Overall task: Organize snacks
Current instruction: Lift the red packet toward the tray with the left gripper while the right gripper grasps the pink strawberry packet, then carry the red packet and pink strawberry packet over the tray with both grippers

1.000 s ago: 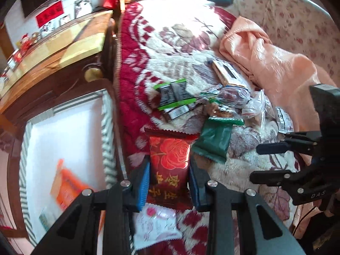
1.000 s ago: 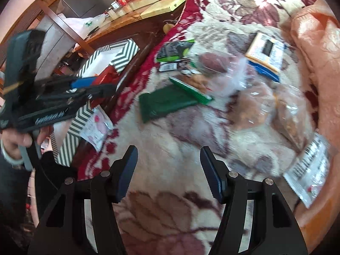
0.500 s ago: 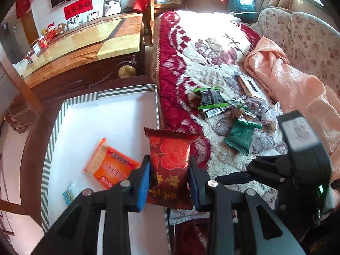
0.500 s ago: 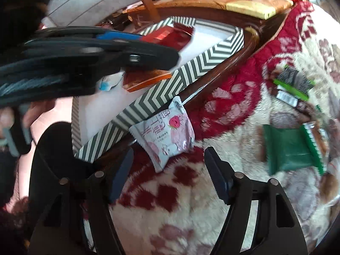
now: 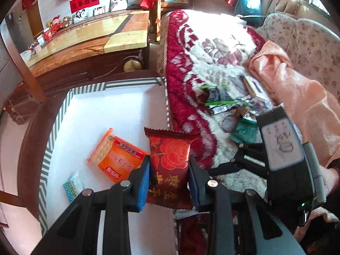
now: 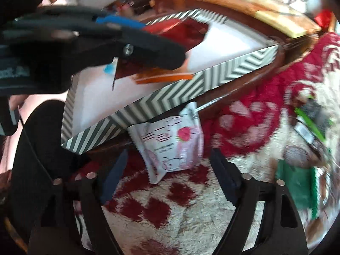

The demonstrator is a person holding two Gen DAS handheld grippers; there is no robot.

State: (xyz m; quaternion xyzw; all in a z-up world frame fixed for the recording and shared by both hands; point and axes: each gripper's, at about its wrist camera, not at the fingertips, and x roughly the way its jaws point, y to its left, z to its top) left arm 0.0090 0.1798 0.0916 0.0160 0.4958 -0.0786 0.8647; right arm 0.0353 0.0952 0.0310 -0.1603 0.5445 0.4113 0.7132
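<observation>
Left-wrist view: white-lined box with grey-and-white chevron rim point(image 5: 63, 108) sits at 9 o'clock of the red-and-cream patterned blanket point(image 5: 191, 68), edges touching. In the box: orange cracker packet point(image 5: 115, 155), w/ a small blue-printed clear sachet point(image 5: 73, 186) just beside it at 7 o'clock. Dark red rose-print snack pouch point(image 5: 170, 165) is above the box's 3 o'clock edge, betw. the left gripper point(image 5: 169, 182) fingers. On the blanket, approx. 2 o'clock of the pouch: green foil packet point(image 5: 244, 131), then black packet with green ends point(image 5: 216, 94) behind it. Right-wrist view: pink-and-white strawberry-print sachet point(image 6: 170, 144) lies on the blanket, its far edge under the box's outer wall, ahead of the right gripper point(image 6: 170, 180)
</observation>
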